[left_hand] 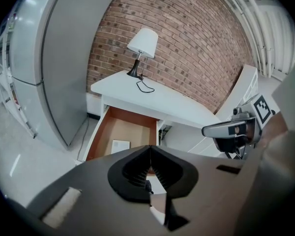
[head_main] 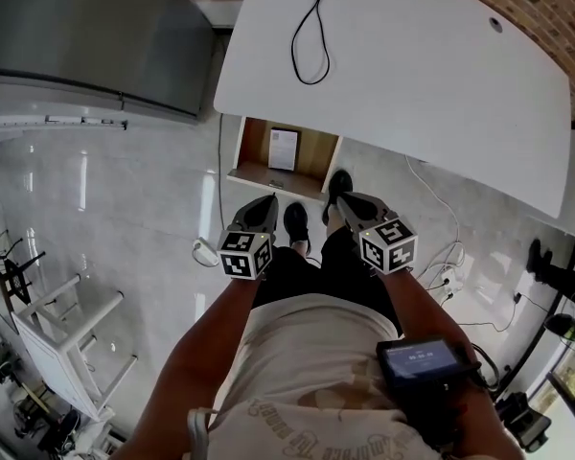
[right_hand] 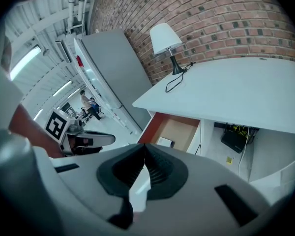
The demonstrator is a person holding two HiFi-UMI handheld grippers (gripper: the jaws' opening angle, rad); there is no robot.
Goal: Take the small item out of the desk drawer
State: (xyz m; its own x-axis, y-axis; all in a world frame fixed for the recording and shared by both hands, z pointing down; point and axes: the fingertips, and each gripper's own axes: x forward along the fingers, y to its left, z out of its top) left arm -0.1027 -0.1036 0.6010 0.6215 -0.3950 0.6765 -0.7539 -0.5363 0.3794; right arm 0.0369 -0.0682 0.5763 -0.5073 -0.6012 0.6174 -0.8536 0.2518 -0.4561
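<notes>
Left hand-held gripper (head_main: 266,202), closed, hangs well short of small item (head_main: 284,149).

Brick wall (left_hand: 187,48) w/ lamp (left_hand: 143,42), fridge (left_hand: 64,58)

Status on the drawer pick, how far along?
Done: the drawer is open under the desk. In hand: nothing. The left gripper and right gripper are both shut and empty, held short of the drawer. Left: reach in, grip the small white item lying on the drawer floor, and lift it out.
</notes>
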